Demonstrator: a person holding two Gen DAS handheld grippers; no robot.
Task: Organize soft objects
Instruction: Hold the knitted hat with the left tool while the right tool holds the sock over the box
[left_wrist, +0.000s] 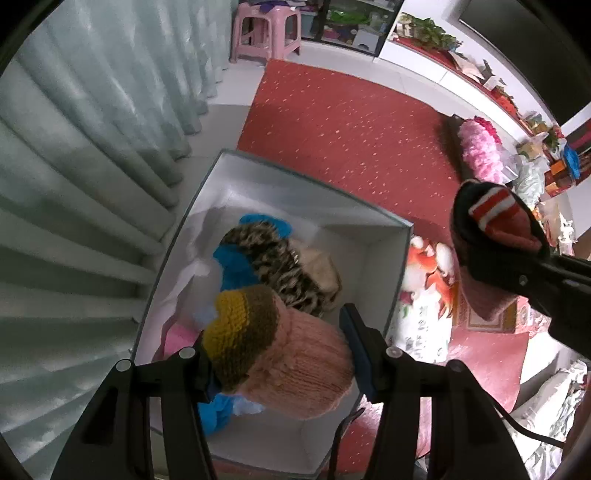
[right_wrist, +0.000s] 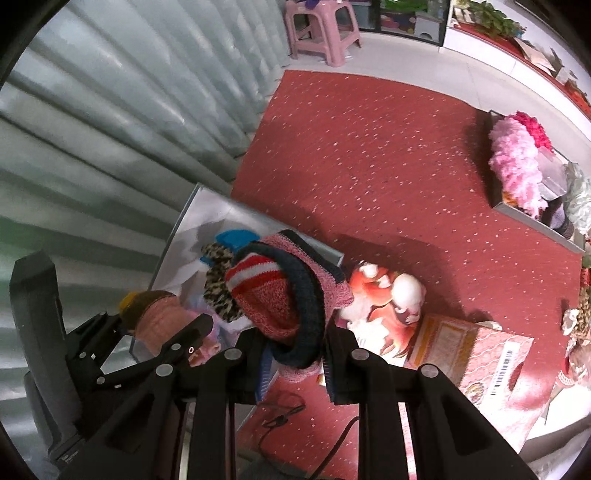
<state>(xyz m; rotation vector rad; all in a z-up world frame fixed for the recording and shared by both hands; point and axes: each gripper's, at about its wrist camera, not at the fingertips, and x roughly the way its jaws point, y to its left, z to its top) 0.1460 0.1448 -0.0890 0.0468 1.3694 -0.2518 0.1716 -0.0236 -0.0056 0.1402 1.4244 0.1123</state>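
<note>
Knitted hats are what both grippers carry over a white box (left_wrist: 400, 236) standing on a red speckled carpet (left_wrist: 332, 140) beside a pale pleated curtain (left_wrist: 74, 147). Only part of each hat shows. The pink hat (left_wrist: 295, 365), thick ribbed wool with a mustard and olive band at its crown, is pinched between the pads of the left gripper (left_wrist: 279, 360); its lower edge is cut off behind the black arms, and it hangs just above the box. The right gripper (right_wrist: 293, 354) is clamped tight on a striped hat (right_wrist: 280, 295), speckled red and pink knit with red and white stripes and a dark blue rolled rim; its folds bunch so much that its full shape is hard to read, and it covers the near corner of the box in the right wrist view.

Inside the box lie soft things, half buried in crumpled white paper: a leopard-print piece (left_wrist: 273, 266), fuzzy and curved, something bright blue (left_wrist: 232, 266) under it, a beige piece beside it, and a scrap of pink at the left wall. What each one is cannot be told.

A printed sheet (right_wrist: 388, 302) with an orange figure lies on the carpet beside the box, partly hidden by the striped hat. Well apart, a tray (right_wrist: 532, 218) holds fluffy pink yarn (right_wrist: 517, 162). A pink plastic stool (right_wrist: 321, 26) is cut off at the top edge
</note>
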